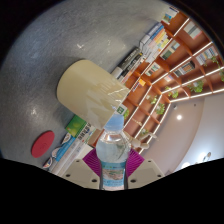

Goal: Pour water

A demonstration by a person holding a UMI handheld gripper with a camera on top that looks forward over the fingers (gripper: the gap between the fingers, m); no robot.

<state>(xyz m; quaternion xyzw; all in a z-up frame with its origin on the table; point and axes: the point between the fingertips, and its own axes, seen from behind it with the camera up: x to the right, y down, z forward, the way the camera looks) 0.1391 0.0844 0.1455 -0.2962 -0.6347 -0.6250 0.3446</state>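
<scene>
Beyond the fingers, shelves (165,75): we see them at two o'clock.
Cup (92,92): we see it cream, tilted, at twelve o'clock, touching the bottle's cap.
Bottle (113,152): we see it between the pads.
Gripper (113,165): we see it clenched on the bottle.
Disc (42,145): red, nine o'clock.

Clamped between the two pink-padded fingers of the gripper (113,166): a clear plastic water bottle with a blue-and-white label (113,152), pads pressing on both sides, neck tipped forward toward a pale yellow cylindrical cup (89,90) just beyond. Under the cup, a grey table surface (40,70). Near the fingers to one side, a flat red round disc (42,145). Farther off, orange-framed shelves stocked with goods (170,70), seen steeply tilted.
</scene>
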